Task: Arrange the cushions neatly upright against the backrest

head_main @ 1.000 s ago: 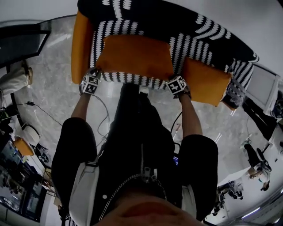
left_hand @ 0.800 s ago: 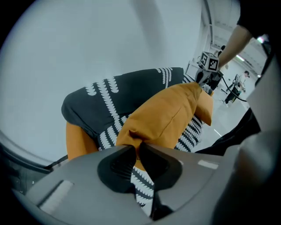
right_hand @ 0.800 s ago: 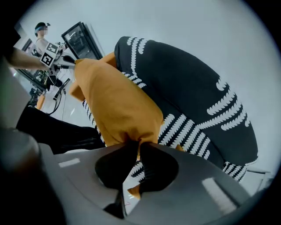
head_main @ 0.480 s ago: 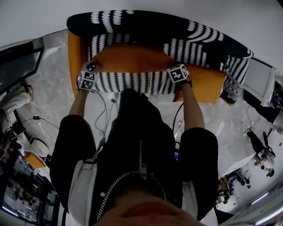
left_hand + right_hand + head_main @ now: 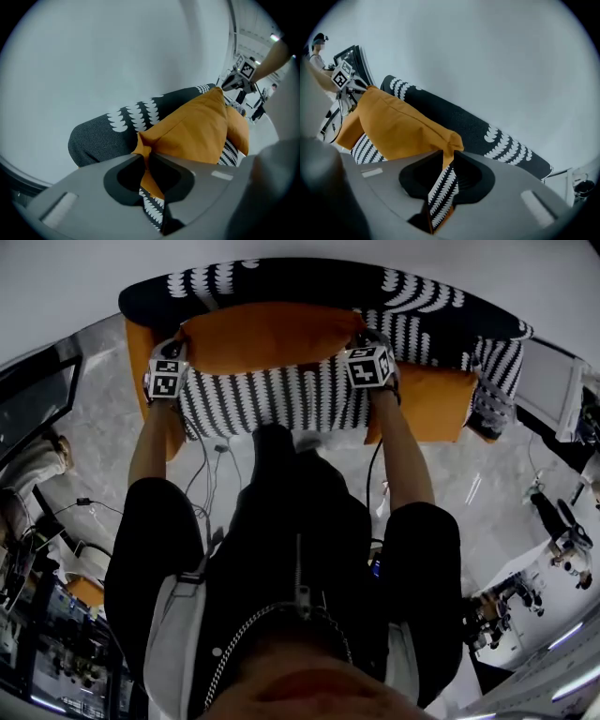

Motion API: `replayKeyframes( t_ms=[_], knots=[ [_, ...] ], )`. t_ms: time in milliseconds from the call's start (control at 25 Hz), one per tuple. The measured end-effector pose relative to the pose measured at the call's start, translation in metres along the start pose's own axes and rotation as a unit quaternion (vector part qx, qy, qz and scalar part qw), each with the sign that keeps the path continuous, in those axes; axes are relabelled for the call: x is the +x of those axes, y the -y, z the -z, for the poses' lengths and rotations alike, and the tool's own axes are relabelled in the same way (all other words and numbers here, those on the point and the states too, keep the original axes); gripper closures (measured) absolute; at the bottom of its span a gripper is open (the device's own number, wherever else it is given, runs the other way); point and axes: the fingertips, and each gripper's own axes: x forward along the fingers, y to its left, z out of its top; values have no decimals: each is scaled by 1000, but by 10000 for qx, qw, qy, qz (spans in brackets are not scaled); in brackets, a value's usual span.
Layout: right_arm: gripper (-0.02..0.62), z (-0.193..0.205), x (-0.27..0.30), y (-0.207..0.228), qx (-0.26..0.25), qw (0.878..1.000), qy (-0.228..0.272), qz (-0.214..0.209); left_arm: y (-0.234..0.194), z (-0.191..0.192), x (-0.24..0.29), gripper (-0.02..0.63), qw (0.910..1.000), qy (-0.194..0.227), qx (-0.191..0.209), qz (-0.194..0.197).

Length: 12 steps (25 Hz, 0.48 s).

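Note:
An orange cushion (image 5: 267,334) with a black-and-white patterned underside lies along the sofa's black patterned backrest (image 5: 309,282), held up by its two end corners. My left gripper (image 5: 175,345) is shut on the left corner; orange fabric (image 5: 201,126) is pinched between its tips (image 5: 146,152). My right gripper (image 5: 357,337) is at the right corner. Its jaws have just been opening, and the corner (image 5: 449,140) still sits between them (image 5: 444,157) with the pads parted. A second orange cushion (image 5: 427,399) lies on the seat at the right.
The striped seat (image 5: 272,399) spreads below the cushion between my arms. An orange armrest (image 5: 139,338) bounds the sofa at the left. Cables (image 5: 211,465) trail over the marble floor. A dark desk (image 5: 37,399) stands left, white equipment (image 5: 553,399) right.
Both grippers have carried the orange cushion from the seat away from me, up to the backrest. The sofa now sits higher in the head view.

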Motion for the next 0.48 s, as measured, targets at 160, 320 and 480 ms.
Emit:
replayKeyframes(
  t_ms=[160, 320, 480],
  knots=[
    [523, 17, -14, -4, -194, 9995, 26, -262, -18, -13, 13, 565, 9988, -136, -300, -356],
    [534, 39, -33, -5, -21, 9992, 79, -386, -29, -18, 11, 551, 9969, -242, -359, -657],
    [535, 49, -48, -7, 170, 9990, 197, -367, -42, -29, -10, 472, 9937, 14, -667, -903]
  ],
)
